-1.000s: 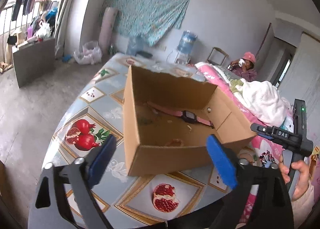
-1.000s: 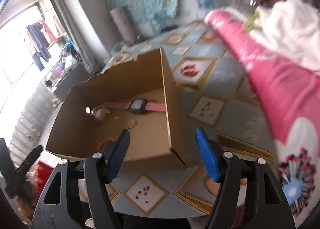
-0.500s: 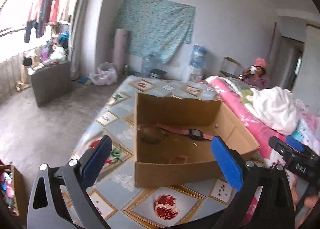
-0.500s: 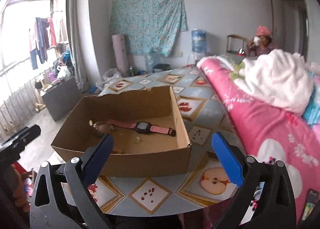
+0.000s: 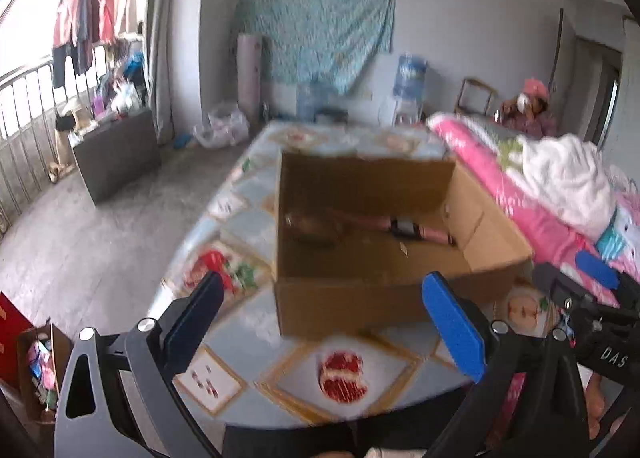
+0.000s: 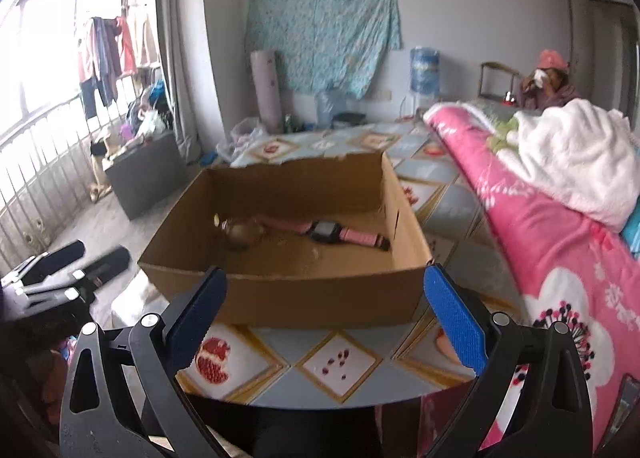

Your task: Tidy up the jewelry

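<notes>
An open cardboard box (image 6: 280, 294) stands on a table (image 6: 340, 368) covered with a fruit-patterned cloth. Inside the box, a pink-strapped watch (image 6: 328, 232) lies flat on the floor near the far wall. Beside it, to the left, sits a brownish rounded item (image 6: 240, 234), too blurred to identify, possibly a piece of jewelry. The right gripper (image 6: 326, 322) hovers in front of the near wall of the box, its blue-padded fingers (image 6: 454, 322) spread wide with nothing between them. The left gripper (image 5: 332, 332) is likewise held short of the box, fingers (image 5: 450, 328) spread apart and empty. A pink floral blanket (image 6: 560, 258) with a white towel (image 6: 576, 154) on top lies along the right side of the table. A person (image 6: 550, 78) sits in the background.
</notes>
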The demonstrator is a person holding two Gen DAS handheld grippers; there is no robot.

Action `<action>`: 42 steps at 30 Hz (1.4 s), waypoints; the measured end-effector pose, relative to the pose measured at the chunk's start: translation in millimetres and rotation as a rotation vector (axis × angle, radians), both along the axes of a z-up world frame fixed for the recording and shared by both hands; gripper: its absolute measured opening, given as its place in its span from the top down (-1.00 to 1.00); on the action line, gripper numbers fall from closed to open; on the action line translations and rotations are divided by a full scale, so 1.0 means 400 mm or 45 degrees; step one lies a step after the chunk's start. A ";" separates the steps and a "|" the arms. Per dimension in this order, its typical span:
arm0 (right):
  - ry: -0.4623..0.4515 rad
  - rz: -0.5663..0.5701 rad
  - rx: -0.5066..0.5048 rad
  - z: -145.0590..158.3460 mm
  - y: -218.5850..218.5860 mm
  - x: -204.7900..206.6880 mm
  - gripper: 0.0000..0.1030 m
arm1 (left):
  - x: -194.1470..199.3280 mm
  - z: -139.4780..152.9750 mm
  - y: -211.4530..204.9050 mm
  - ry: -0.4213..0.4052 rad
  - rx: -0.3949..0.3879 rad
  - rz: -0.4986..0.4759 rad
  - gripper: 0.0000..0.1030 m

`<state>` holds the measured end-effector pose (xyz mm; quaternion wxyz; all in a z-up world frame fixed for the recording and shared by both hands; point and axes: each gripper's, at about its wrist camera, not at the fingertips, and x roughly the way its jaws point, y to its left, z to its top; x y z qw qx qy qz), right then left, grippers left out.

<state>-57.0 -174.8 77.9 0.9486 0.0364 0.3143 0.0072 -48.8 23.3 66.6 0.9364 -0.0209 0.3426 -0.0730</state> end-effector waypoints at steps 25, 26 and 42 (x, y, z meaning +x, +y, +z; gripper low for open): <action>0.423 -0.007 0.093 -0.167 -0.012 0.076 -0.84 | 0.075 -0.165 -0.049 0.437 0.081 0.022 -0.89; 0.425 -0.007 0.092 -0.168 -0.012 0.078 -0.84 | 0.076 -0.164 -0.049 0.436 0.081 0.023 -0.89; 0.430 -0.003 0.093 -0.173 -0.021 0.092 -0.84 | 0.079 -0.163 -0.056 0.423 0.102 0.023 -0.89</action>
